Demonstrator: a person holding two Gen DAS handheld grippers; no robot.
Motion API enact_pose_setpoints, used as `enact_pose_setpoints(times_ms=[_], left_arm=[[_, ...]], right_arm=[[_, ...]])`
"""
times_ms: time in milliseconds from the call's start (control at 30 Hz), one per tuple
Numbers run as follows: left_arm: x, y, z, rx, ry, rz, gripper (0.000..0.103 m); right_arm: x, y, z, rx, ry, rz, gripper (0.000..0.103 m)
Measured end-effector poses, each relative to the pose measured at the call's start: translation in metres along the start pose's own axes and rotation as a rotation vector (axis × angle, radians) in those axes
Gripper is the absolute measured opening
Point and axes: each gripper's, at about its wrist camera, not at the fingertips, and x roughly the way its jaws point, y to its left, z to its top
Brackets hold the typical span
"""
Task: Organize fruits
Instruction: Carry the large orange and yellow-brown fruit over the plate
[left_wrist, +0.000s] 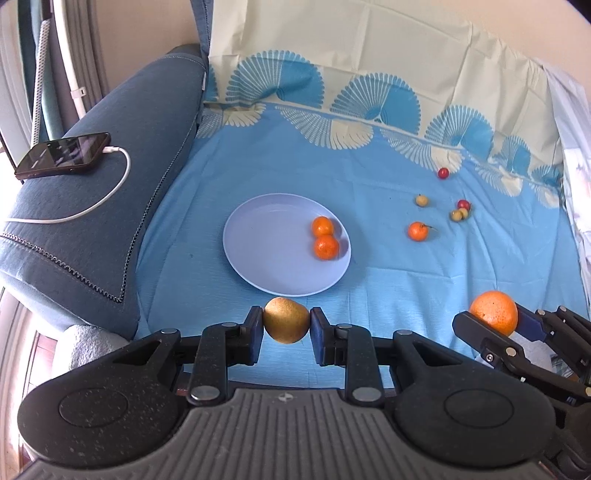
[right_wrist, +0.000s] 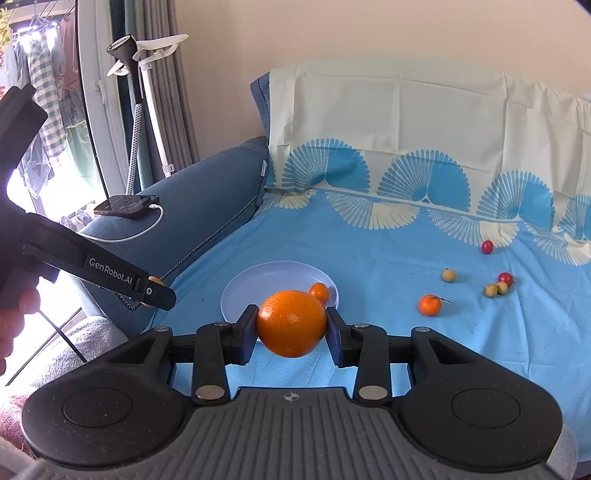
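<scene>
My left gripper (left_wrist: 287, 320) pinches one brownish-yellow round fruit (left_wrist: 286, 319) between its fingers, just short of the pale lavender round plate (left_wrist: 258, 243). My right gripper (right_wrist: 291, 324) clamps one large orange (right_wrist: 291, 323). Two small mandarins (left_wrist: 324, 238) lie touching on the plate; the right view shows only one, the orange hiding the rest. On the blue fan-patterned sheet (left_wrist: 369, 166) covering the sofa lie one loose mandarin (left_wrist: 418, 231), two red cherry-like fruits (left_wrist: 443, 172) and what look like three small yellow-green fruits (left_wrist: 422, 200). A black phone (left_wrist: 62, 155) with a white cable sits on the dark blue armrest (left_wrist: 110, 229). Only the right view shows the grey curtains (right_wrist: 162, 92).
</scene>
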Motion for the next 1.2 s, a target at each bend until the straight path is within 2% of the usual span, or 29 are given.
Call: enact_pose_setpoints(times_ms=[633, 1200], left_arm=[[-0.003, 0.011, -0.004, -0.027, -0.01, -0.022, 0.03], [0.013, 0.019, 0.004, -0.053, 0.009, -0.016, 0.03]], right_arm=[[-0.002, 0.012, -0.001, -0.038, 0.005, -0.016, 0.04], [0.015, 0.009, 0.001, -0.036, 0.046, -0.017, 0.04]])
